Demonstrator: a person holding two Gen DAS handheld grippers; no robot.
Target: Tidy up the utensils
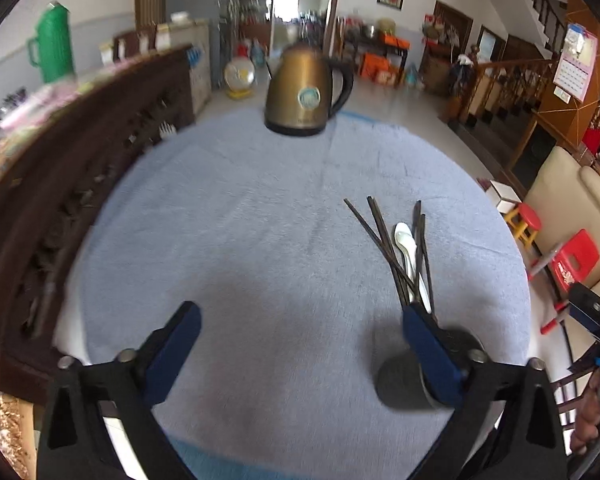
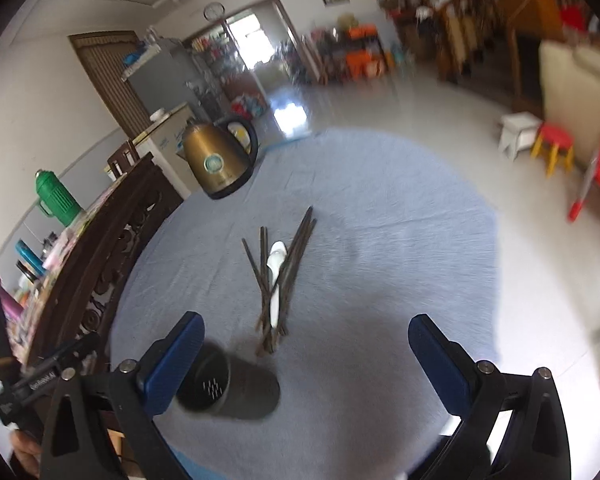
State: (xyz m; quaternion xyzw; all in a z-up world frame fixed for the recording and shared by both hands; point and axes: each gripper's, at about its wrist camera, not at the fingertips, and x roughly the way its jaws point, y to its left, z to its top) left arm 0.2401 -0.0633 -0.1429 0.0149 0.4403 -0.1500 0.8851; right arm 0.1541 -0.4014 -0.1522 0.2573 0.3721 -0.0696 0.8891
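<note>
Round table under a pale blue cloth. Mid-table, a loose heap of dark chopsticks with a white spoon lying among them, none sorted. Near them, just to the left, a dark holder cup (empty, as far as visible). Left gripper and right gripper both spread wide, gripping nothing. Gold kettle at the far edge. Organizing seemingly not yet begun.

Bright daylight from the far doorway glares off the floor; motion blur and fisheye bending throughout.
</note>
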